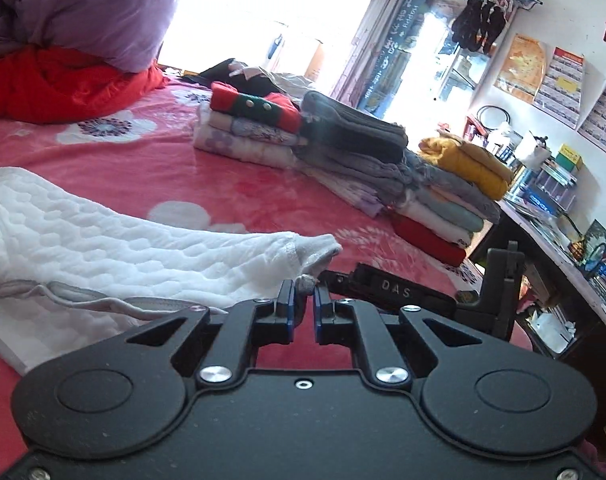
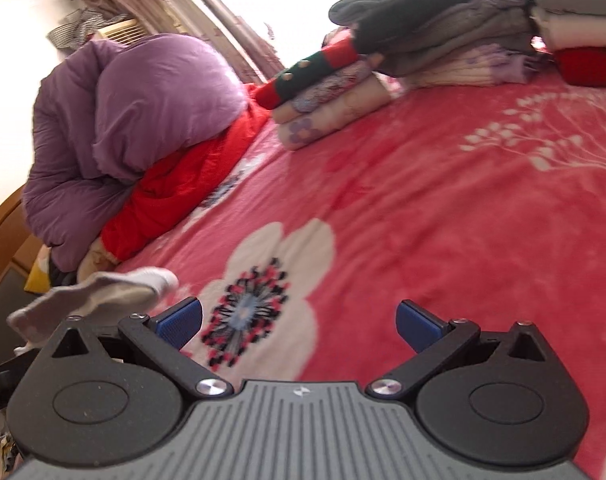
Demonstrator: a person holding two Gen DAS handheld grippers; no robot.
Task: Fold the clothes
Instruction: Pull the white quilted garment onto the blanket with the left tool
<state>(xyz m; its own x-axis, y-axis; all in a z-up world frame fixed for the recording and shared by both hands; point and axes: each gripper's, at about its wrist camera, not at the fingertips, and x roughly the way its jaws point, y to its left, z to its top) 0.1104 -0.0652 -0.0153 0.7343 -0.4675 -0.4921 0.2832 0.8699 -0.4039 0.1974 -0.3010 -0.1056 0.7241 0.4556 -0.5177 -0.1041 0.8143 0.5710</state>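
1. Left gripper (image 1: 303, 294) has its blue pads nearly together, pinching a small bit of the white quilted garment (image 1: 115, 248), a corner or cuff from the look of it. So it's clamped on fabric, with only a sliver of gap showing.
2. That white garment sprawls from the gripper out toward 9 and 10 o'clock in the left wrist view, lying on the pink floral bed (image 1: 151, 168). A grey-trimmed edge runs along its near side.
3. Right gripper (image 2: 299, 326) is spread wide, nothing between the pads, hovering over a big white flower printed on the bed (image 2: 443, 220).
4. In the right wrist view a grey-white bit of cloth (image 2: 103, 292) pokes in at about 9 o'clock, just past the left finger. Can't tell for sure if it's the same garment.
5. Folded stacks sit at the far side of the bed: a red and green knit on floral pieces (image 1: 251, 124), then a dark grey and lavender pile (image 1: 355, 148) just beside it, then a pile topped with a mustard-yellow piece (image 1: 467, 164) at roughly 2 o'clock.
6. A purple duvet (image 1: 83, 8) is heaped on a red quilt (image 1: 63, 84) at 11 o'clock.
7. A cluttered counter (image 1: 551, 232) runs along the right edge, posters on the wall above it.
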